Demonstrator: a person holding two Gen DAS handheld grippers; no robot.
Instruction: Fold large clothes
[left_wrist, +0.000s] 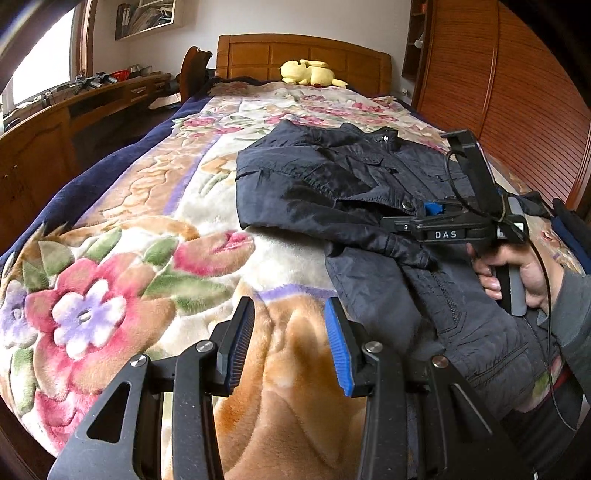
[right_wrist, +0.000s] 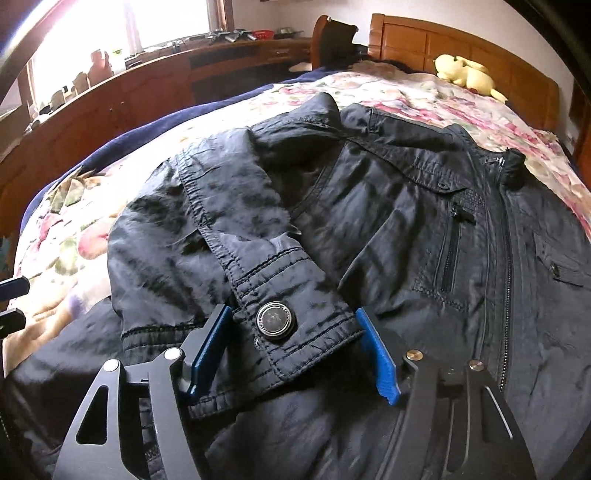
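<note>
Blue-padded fingers of the left gripper (left_wrist: 290, 345) fill the bottom of the left wrist view, standing well apart with nothing between them, held over the floral blanket (left_wrist: 155, 229) that covers the bed. Just to their right lies the dark jacket (left_wrist: 332, 184), spread on the blanket with one sleeve folded across its chest. Farther right, the right gripper (left_wrist: 430, 210) reaches in sideways over the jacket's middle, its body level and its tips pointing left toward the sleeve cuff; from here it cannot be told how wide its jaws stand. The person's right hand (left_wrist: 517, 273) wraps around the handle from below, fingers curled, a grey sleeve at the wrist. At the head of the bed a yellow plush toy (left_wrist: 310, 72) rests against the wooden headboard (left_wrist: 258, 55).

Next, the right wrist view: the right gripper (right_wrist: 293, 330) sits low over the jacket (right_wrist: 388, 206), its two blue pads spread on either side of the sleeve cuff (right_wrist: 295, 317), which lies between them with its metal snap button (right_wrist: 275, 319) facing up. The pads are beside the cuff's edges but have not closed on it. The jacket's front zipper (right_wrist: 506, 240) runs up to the collar on the right. The plush toy (right_wrist: 465, 75) lies at the far end, and a wooden counter (right_wrist: 147, 85) runs under the window.
</note>
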